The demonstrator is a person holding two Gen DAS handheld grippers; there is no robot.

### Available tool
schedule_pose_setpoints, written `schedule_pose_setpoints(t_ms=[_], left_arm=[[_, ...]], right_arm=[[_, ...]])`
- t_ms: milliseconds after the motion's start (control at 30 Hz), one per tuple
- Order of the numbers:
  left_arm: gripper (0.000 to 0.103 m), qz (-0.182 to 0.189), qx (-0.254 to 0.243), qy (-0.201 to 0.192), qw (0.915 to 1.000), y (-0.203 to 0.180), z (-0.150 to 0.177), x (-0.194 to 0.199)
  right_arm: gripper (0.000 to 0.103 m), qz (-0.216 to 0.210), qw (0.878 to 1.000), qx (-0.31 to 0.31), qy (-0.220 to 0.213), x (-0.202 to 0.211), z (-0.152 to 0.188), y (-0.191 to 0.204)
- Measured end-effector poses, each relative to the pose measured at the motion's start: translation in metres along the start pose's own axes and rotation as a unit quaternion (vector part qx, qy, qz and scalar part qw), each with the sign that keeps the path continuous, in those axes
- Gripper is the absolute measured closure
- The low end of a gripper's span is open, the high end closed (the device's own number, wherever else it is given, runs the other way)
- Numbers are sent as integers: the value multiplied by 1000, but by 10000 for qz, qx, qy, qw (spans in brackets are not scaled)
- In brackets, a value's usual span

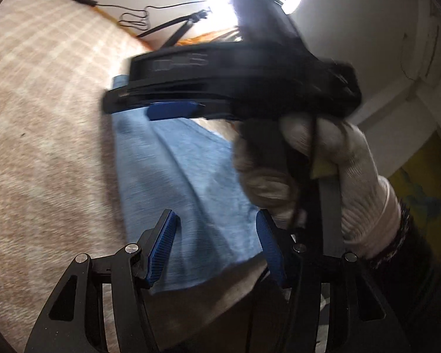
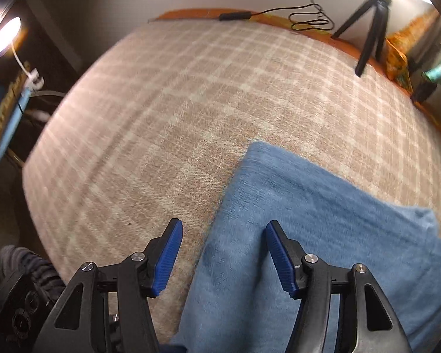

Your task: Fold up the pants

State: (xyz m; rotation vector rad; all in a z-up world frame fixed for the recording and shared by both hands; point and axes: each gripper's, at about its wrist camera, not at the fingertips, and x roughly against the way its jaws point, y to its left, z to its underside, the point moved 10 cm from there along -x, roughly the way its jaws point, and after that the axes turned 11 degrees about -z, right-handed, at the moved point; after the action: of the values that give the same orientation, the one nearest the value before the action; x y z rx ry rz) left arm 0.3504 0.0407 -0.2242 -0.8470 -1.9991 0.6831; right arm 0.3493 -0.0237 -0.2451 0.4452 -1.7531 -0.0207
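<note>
Nearest in the left wrist view, the left gripper (image 1: 214,247) has its jaws spread wide with nothing between them, hovering over the blue pants (image 1: 173,176). Same story on the right: the right gripper (image 2: 223,259) has its jaws apart and empty, with the pants (image 2: 308,220) running under them from 6 o'clock out to 3 o'clock on the plaid blanket (image 2: 176,103). My guess is one fold is already in, since the fabric looks like a narrow doubled strip, but more folding is left. Past the left jaws, the gloved hand (image 1: 323,176) blocks the far end of the pants. Everything's motion-blurred. Way back at 1 o'clock there's a tripod (image 2: 370,23).
</note>
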Motion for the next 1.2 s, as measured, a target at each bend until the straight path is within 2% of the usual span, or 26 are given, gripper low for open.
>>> schedule_pose_setpoints(t_ms=[133, 200, 300, 333, 367, 400, 533, 667, 900, 1000, 1100, 1133, 1200], left_arm=[[49, 62, 133, 1, 9999, 3, 1, 0], [49, -30, 3, -9, 10000, 1, 6, 3], [49, -311, -264, -38, 9992, 0, 12, 11], [49, -400, -299, -56, 9987, 1, 14, 14], [49, -491, -302, -91, 9983, 5, 14, 18], [49, -537, -288, -116, 9981, 7, 14, 21], [46, -744, -157, -255, 9968, 19, 4, 25], [46, -823, 77, -113, 9965, 27, 3, 17], [45, -885, 413, 198, 9950, 37, 3, -3], [45, -682, 442, 189, 9965, 29, -6, -14], [56, -472, 302, -12, 9984, 14, -13, -18], [65, -449, 171, -92, 9988, 7, -15, -18], [69, -423, -65, -207, 9989, -5, -14, -17]], right_arm=[[42, 532, 9965, 408, 500, -14, 0, 5], [42, 596, 9941, 492, 762, -21, 2, 6], [43, 786, 9910, 578, 918, -30, -2, 4], [46, 784, 9909, 546, 948, -33, -3, 3], [56, 820, 9906, 509, 973, -37, -3, 1], [57, 872, 9900, 505, 988, -41, -3, 0], [86, 771, 9916, 622, 833, -41, -5, 5], [100, 417, 9965, 461, 559, -33, -5, 5], [101, -293, 9995, -9, -124, 10, -3, -7], [101, -451, 9985, -95, -311, 27, -5, -11], [101, -526, 9976, -156, -415, 37, -8, -14], [101, -533, 9975, -163, -431, 39, -8, -15], [100, -596, 9974, -139, -385, 42, -7, -18]])
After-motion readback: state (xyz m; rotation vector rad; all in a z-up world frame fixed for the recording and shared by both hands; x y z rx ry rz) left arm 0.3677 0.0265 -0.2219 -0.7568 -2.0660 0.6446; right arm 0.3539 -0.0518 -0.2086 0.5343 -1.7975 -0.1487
